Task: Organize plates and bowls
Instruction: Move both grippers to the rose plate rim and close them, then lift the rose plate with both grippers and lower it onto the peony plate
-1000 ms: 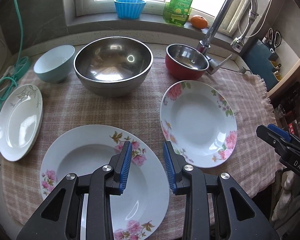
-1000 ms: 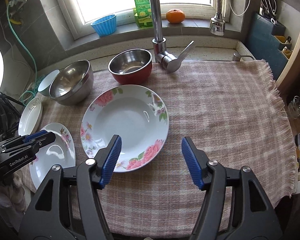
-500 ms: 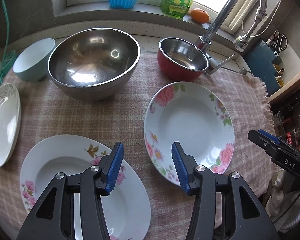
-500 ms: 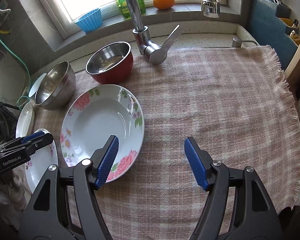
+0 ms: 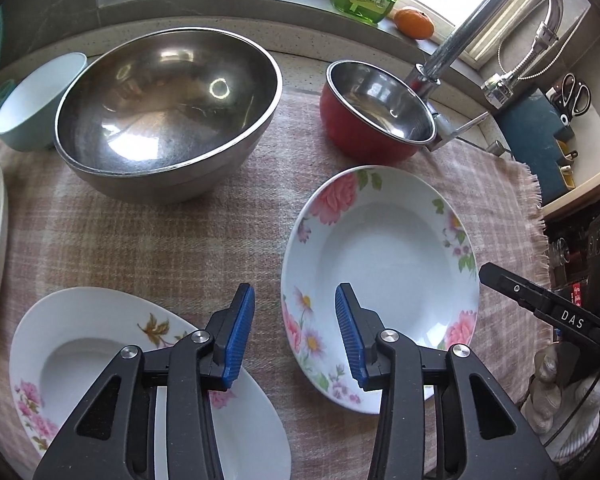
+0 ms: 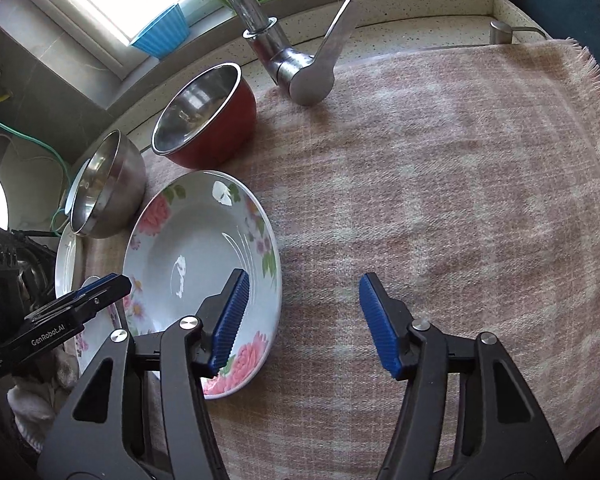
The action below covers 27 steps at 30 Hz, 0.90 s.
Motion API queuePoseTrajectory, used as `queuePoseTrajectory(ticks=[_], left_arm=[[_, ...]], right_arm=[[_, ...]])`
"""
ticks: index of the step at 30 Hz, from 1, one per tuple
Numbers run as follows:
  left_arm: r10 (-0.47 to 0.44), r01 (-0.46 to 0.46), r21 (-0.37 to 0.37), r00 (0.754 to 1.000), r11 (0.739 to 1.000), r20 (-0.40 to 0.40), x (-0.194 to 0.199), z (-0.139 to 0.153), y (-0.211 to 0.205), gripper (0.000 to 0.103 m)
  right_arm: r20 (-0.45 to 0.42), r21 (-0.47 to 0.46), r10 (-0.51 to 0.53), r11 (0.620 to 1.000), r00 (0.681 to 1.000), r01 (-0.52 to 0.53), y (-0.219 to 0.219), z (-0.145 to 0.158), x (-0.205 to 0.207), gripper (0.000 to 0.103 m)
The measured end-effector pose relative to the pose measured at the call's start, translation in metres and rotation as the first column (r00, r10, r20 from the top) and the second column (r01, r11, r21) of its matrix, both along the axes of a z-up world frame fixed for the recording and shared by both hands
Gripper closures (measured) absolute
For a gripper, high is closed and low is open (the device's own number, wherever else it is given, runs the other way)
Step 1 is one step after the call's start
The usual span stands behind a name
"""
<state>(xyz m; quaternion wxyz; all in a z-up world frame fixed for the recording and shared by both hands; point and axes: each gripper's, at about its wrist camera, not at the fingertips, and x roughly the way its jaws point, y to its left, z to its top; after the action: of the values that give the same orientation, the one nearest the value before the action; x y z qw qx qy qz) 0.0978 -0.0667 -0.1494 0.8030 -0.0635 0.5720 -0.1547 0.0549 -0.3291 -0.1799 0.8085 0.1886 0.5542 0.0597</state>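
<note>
Just ahead of the left gripper (image 5: 295, 330), its jaws apart and holding nothing, lay the near rim of the rose plate (image 5: 384, 256), with the right blue pad hanging over that rim and the left pad over bare checked cloth (image 5: 160, 240). Below and to the left of the same gripper sat the second flowered plate (image 5: 100, 344), its edge passing under the left finger. The right gripper (image 6: 302, 320), also spread wide and empty, hovered at the other side of the rose plate, left pad over its rim, right pad over cloth. We judged the main risk to be both tools closing on one plate from opposite sides: uneven pull could tip it or slide it on the cloth. A shallow glazed rim offers little bite, so a pinch taken too near the edge could slip. Beyond the left gripper stood the large steel bowl (image 5: 168, 116) and the red bowl (image 5: 376, 112), close to the plate's far rim; a lift swung forward could knock the red one toward the tap (image 5: 472, 28). We could not tell the pads' height above the rim.
</note>
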Motion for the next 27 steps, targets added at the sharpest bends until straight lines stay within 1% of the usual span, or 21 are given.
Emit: queuePoseTrajectory(ticks=[3,4,6,9,10,11,13,16,19,23,27], left_arm=[[0.000,0.000,-0.002,1.000,1.000,-0.013,0.006,-0.004,-0.001,0.072],[0.001,-0.001,-0.005,1.000,1.000,-0.018,0.007,-0.005,-0.001,0.074],[0.001,-0.002,-0.008,1.000,1.000,-0.026,0.010,-0.007,-0.001,0.078],[-0.001,0.001,-0.016,0.999,1.000,-0.037,0.012,-0.009,0.000,0.081],[-0.003,0.003,-0.015,0.999,1.000,-0.038,0.013,-0.010,-0.001,0.085],[-0.007,0.006,-0.016,0.999,1.000,-0.041,0.013,-0.010,-0.001,0.086],[-0.011,0.010,-0.021,0.999,1.000,-0.044,0.013,-0.011,-0.002,0.087],[-0.019,0.018,-0.024,0.999,1.000,-0.043,0.012,-0.011,-0.003,0.090],[-0.026,0.025,-0.017,0.999,1.000,-0.039,0.013,-0.011,-0.005,0.089],[-0.030,0.030,-0.012,0.999,0.999,-0.039,0.013,-0.011,-0.006,0.089],[-0.043,0.043,0.008,0.999,0.999,-0.025,0.013,-0.011,-0.009,0.089]], right_arm=[[-0.004,0.009,0.007,1.000,1.000,-0.007,0.002,-0.003,0.005,0.054],[-0.007,0.015,0.009,1.000,1.000,-0.009,0.002,-0.004,0.007,0.058],[-0.015,0.026,0.010,1.000,1.000,-0.009,0.002,-0.007,0.010,0.061],[-0.028,0.033,0.015,0.999,0.999,-0.014,0.004,-0.011,0.015,0.066],[-0.032,0.038,0.019,0.999,0.999,-0.018,0.005,-0.013,0.017,0.070],[-0.035,0.044,0.022,0.999,0.999,-0.021,0.006,-0.014,0.017,0.073],[-0.038,0.053,0.029,0.998,0.999,-0.027,0.008,-0.015,0.019,0.075],[-0.037,0.061,0.045,0.997,0.998,-0.042,0.013,-0.016,0.023,0.082],[-0.043,0.061,0.065,0.996,0.997,-0.063,0.018,-0.016,0.025,0.089],[-0.040,0.043,0.075,0.996,0.996,-0.074,0.022,-0.015,0.026,0.089],[-0.038,0.029,0.083,0.996,0.996,-0.081,0.022,-0.014,0.025,0.089]])
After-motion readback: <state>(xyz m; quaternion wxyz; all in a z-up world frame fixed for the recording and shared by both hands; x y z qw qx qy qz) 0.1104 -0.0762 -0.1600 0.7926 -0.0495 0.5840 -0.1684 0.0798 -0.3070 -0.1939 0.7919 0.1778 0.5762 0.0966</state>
